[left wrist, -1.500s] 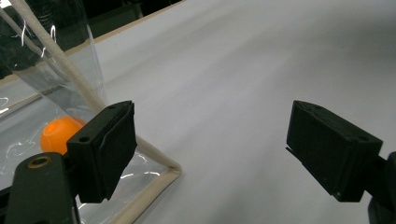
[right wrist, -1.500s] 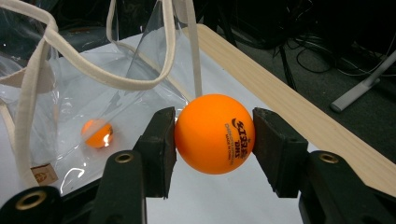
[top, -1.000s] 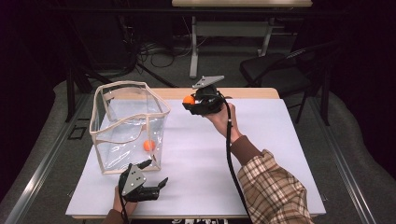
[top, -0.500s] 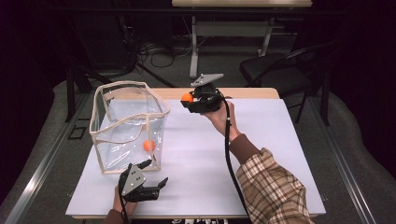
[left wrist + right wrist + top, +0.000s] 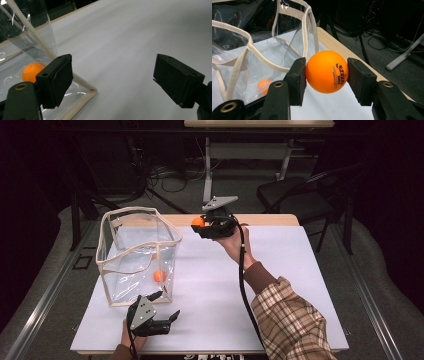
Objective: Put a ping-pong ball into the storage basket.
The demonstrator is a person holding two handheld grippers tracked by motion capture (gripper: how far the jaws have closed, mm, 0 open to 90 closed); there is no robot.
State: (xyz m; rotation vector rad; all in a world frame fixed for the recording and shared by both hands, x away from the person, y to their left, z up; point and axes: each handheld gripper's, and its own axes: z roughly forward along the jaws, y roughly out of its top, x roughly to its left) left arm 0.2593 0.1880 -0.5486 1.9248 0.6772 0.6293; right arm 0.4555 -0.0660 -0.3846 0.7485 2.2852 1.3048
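Nothing much has moved since the earlier frames: the right tongs [image 5: 200, 224] have drifted only a touch toward the bag, and the left ones lie as they did.

Nearest, by the front edge of the white tabletop [image 5: 290, 285] toward its left corner, the left tongs [image 5: 167, 312] rest in the person's left hand with their jaws standing wide apart and nothing between them. In the left gripper view those tongs [image 5: 112, 82] look across bare tabletop, one jaw just beside the bottom corner of the clear plastic bag with cream fabric edging [image 5: 47, 48].

That bag [image 5: 137, 255] stands upright and open-topped on the left half of the tabletop, with a small orange ball [image 5: 159, 275] lying on its floor near the front right corner.

Farther back, near the rear edge, the right tongs are held above the tabletop, clamped on a second orange table-tennis ball with dark print [image 5: 327, 71]; both pads [image 5: 298, 80] press its sides. The held ball [image 5: 198, 221] is just right of the bag's rim, outside it.
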